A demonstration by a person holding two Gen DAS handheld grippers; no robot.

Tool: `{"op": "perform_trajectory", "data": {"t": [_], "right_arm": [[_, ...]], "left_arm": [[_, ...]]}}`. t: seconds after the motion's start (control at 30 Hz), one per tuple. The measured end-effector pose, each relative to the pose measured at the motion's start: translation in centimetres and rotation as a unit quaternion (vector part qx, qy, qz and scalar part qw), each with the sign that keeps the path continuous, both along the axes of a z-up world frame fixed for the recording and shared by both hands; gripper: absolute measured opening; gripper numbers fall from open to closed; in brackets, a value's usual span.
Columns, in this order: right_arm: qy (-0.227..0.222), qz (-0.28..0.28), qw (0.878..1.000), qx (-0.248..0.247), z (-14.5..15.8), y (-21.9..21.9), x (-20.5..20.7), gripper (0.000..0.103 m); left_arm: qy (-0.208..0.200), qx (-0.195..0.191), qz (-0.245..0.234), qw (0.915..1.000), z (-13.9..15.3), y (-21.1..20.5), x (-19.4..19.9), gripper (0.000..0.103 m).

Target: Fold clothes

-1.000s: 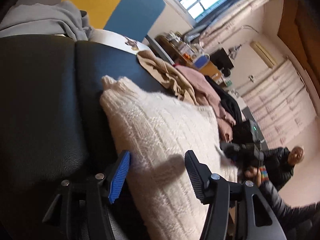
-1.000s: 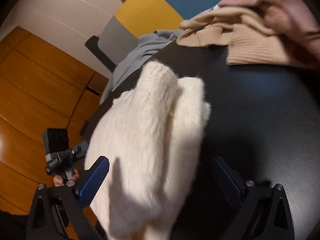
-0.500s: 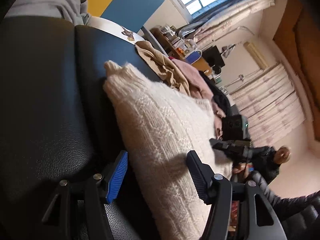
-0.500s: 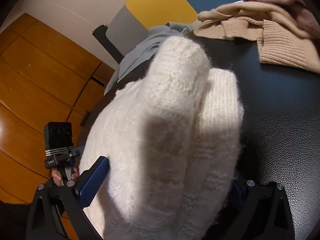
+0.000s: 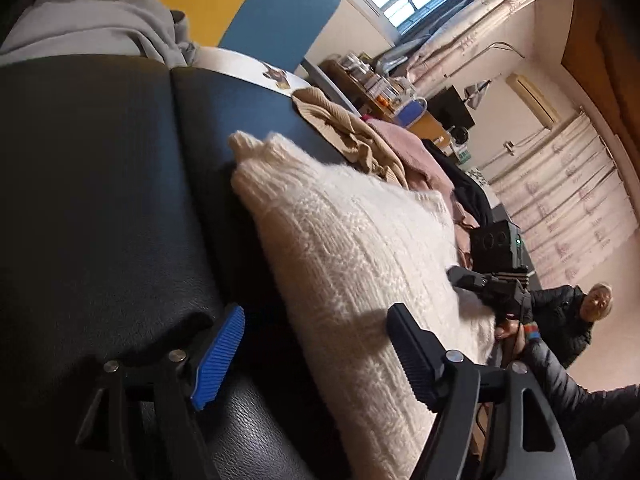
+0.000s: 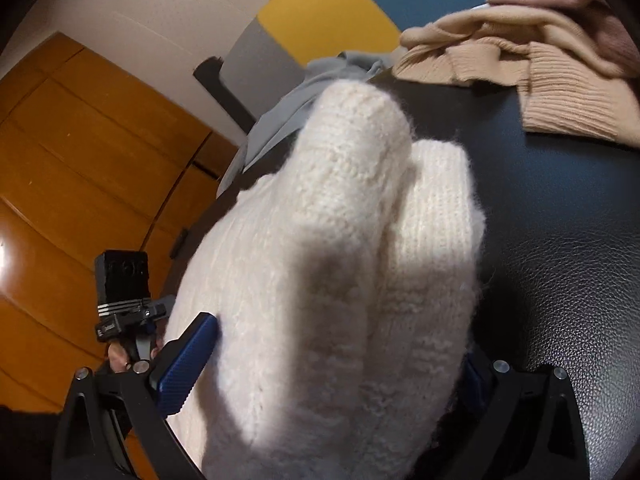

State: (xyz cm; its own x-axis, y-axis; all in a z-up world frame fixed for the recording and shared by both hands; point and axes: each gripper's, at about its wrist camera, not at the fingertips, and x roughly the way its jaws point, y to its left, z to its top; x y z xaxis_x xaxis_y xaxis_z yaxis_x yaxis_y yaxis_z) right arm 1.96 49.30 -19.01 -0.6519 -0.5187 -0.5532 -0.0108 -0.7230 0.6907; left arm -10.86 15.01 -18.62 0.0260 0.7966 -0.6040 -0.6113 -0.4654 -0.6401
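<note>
Cream knit sweater [image 5: 352, 248], black leather surface [image 5: 100, 184], beige ribbed sweater [image 6: 560, 92], pink garment [image 5: 404, 148]

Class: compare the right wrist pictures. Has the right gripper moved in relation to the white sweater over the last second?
Yes. The right gripper has closed in on the white sweater, which now fills the gap between its fingers and hides more of the black couch.

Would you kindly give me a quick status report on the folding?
Left gripper open over white sweater. Right gripper open, sweater bunched between its fingers. Beige sweater piled beyond, apart.
</note>
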Motion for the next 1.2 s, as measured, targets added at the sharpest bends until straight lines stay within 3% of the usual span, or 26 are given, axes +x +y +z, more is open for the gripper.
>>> {"op": "perform_trajectory", "data": {"t": [0.23,0.33,0.43,0.47,0.57,0.67,0.87,1.0,1.1,1.2], "right_arm": [[0.003,0.009,1.000,-0.002,-0.3,0.1,0.9,0.103],[-0.005,0.017,1.000,-0.014,-0.3,0.3,1.3,0.102],[-0.014,0.019,1.000,-0.011,-0.4,0.5,1.5,0.088],[-0.013,0.017,1.000,-0.012,-0.5,0.5,1.6,0.077],[-0.011,0.010,1.000,-0.014,-0.6,0.6,2.0,0.066],[-0.003,0.003,1.000,-0.012,-0.3,-0.3,1.9,0.058],[0.006,0.044,0.998,-0.032,0.3,-3.2,0.2,0.054],[0.016,0.100,0.994,-0.035,1.2,-7.6,-3.1,0.053],[0.029,0.152,0.987,-0.036,2.4,-12.2,-6.8,0.052],[0.047,0.212,0.976,-0.037,4.1,-18.0,-11.1,0.052]], "left_arm": [[-0.025,0.016,-0.030,0.9991,0.0,2.2,-0.4,0.075],[-0.051,0.010,-0.047,0.9976,-0.8,4.2,-0.4,0.083],[-0.064,0.011,-0.054,0.9964,-1.4,5.6,0.0,0.082],[-0.053,0.016,-0.050,0.9972,-1.3,5.6,0.4,0.077],[-0.050,0.029,-0.028,0.9979,-1.1,4.7,0.9,0.061],[-0.038,0.044,-0.003,0.9983,-0.4,3.3,1.5,0.054],[-0.010,0.096,0.055,0.9938,2.3,-2.2,3.1,0.051],[0.031,0.108,0.107,0.9880,4.7,-7.9,3.6,0.051],[0.056,0.111,0.171,0.9774,6.3,-14.0,3.3,0.051],[0.085,0.112,0.247,0.9588,7.8,-20.9,3.2,0.051]]}}
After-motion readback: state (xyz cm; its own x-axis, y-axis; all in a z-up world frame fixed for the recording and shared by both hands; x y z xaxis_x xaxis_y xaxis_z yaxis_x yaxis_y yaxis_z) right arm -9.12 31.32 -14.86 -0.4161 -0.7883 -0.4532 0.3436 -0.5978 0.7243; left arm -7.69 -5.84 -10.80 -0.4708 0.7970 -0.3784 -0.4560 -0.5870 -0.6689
